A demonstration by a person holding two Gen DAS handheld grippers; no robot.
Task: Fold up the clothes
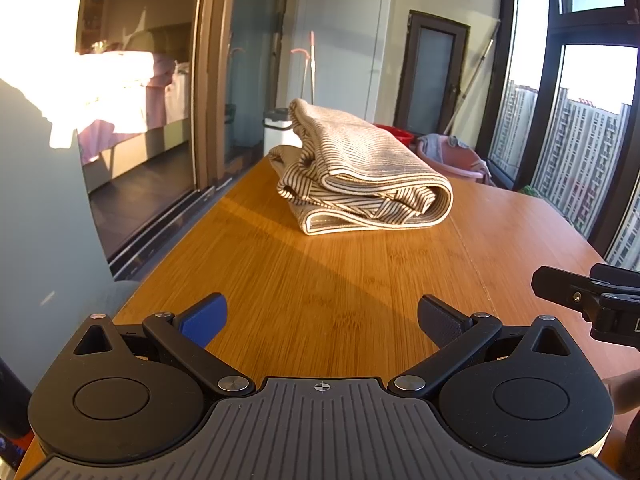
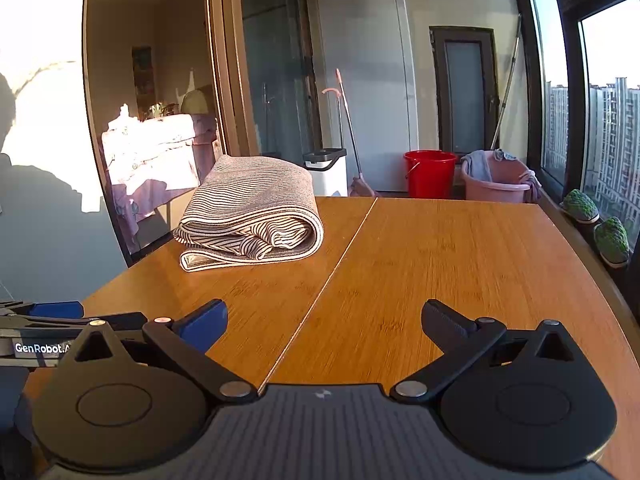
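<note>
The striped garment (image 1: 362, 170) lies folded in a compact bundle on the surface (image 1: 320, 280), at about twelve o'clock from the left tool (image 1: 322, 322) and eleven from the right tool (image 2: 324, 326). Both tools hang released, gripping nothing, so the folding looks done (nothing else waits here). Beyond, at one o'clock, the pink tub (image 2: 498, 186) holds cloths; the red bucket's (image 2: 429, 173) inside is hidden.
</note>
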